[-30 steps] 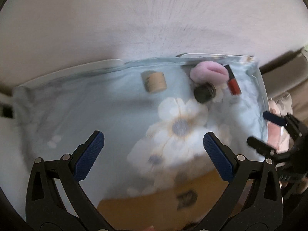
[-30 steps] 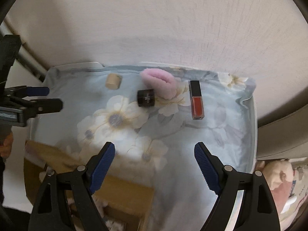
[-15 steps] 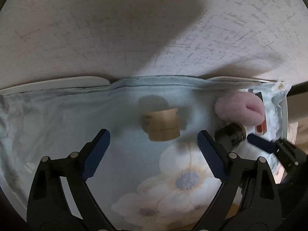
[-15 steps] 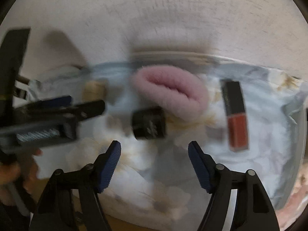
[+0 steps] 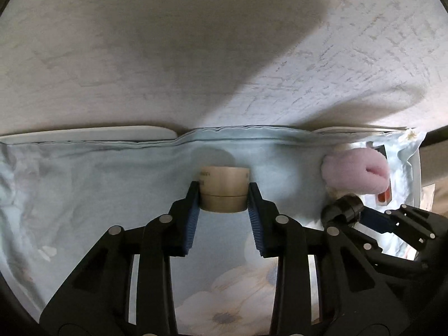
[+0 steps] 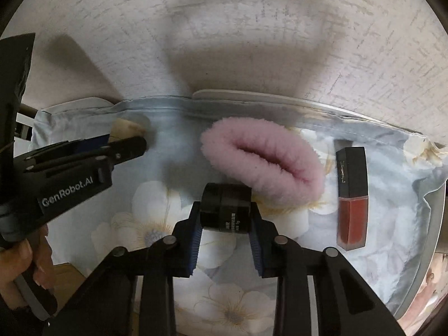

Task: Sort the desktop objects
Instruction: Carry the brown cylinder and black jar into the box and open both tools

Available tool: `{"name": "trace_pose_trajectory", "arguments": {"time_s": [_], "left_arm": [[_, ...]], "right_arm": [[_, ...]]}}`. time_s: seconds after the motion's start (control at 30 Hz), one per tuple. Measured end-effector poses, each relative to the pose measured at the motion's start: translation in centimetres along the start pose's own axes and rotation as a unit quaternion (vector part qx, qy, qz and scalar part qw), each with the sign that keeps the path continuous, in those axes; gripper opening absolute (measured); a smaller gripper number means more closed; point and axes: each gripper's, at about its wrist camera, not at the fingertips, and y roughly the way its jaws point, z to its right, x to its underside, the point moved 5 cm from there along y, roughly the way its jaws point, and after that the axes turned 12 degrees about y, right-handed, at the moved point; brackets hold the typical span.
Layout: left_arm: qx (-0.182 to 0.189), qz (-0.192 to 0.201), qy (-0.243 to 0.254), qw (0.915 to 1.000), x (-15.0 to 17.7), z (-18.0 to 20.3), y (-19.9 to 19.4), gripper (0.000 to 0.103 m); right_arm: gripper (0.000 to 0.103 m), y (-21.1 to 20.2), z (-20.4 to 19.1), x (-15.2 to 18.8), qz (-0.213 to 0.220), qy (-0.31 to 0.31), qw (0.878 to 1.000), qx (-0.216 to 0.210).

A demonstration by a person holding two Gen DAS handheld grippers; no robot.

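My left gripper [image 5: 223, 196] is shut on a tan jar [image 5: 223, 189] lying on its side on the floral cloth near the wall. My right gripper [image 6: 226, 212] is shut on a small black jar [image 6: 225, 208], also on its side, just in front of a pink fluffy scrunchie [image 6: 263, 165]. A red lip gloss tube [image 6: 352, 198] lies to the right of the scrunchie. The left wrist view also shows the black jar [image 5: 341, 208], the scrunchie [image 5: 355, 172] and my right gripper at far right. The right wrist view shows the left gripper [image 6: 128, 147] at left.
A light blue floral cloth [image 6: 156, 212] covers the table, which stands against a white textured wall [image 5: 224, 56]. The table's rim [image 6: 431, 238] curves along the right. A brown cardboard box [image 6: 67, 277] sits below the near left edge.
Both grippers moved forward toward the wall and closed: the left on the tan jar, the right on the black jar. Both were open before.
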Motion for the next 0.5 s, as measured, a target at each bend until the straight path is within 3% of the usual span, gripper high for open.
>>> {"name": "trace_pose_trajectory", "arguments": {"time_s": [0.3,0.5], "left_arm": [[0.008,0.016,0.015,0.9997,1.7,1.1,-4.3,0.03],[0.011,0.032,0.03,0.999,3.8,2.0,-9.3,0.03]], "right_arm": [[0.028,-2.3,-1.3,2.3,0.006,0.0,1.0,-0.015],[0.028,-7.1,-2.5,4.3,0.035,-0.019,0.999,-0.012]]}}
